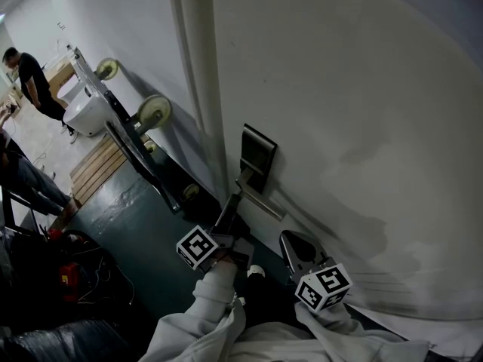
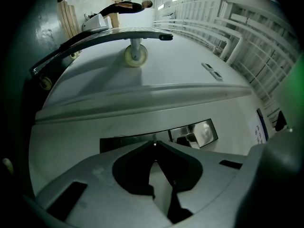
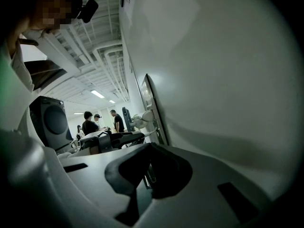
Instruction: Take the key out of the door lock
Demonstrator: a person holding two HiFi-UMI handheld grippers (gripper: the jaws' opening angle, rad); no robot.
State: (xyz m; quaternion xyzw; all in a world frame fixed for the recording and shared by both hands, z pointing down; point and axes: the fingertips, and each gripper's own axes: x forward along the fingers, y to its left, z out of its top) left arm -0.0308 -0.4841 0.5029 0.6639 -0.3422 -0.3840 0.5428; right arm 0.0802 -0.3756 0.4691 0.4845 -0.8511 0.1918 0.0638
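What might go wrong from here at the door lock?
The left claw is shut with its tips close to the lock plate, but no key can be made out there; it may hold only an edge, or nothing, and slip on the pull. The door handle sits close beside that claw, so a skewed pull might knock it.

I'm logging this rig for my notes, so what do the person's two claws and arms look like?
The left claw and the right claw are pale grey moulded shells, each with a dark rounded cut-out behind its jaws. Each carries a white cube with black square markers. The person wears loose, light grey long sleeves on both arms.
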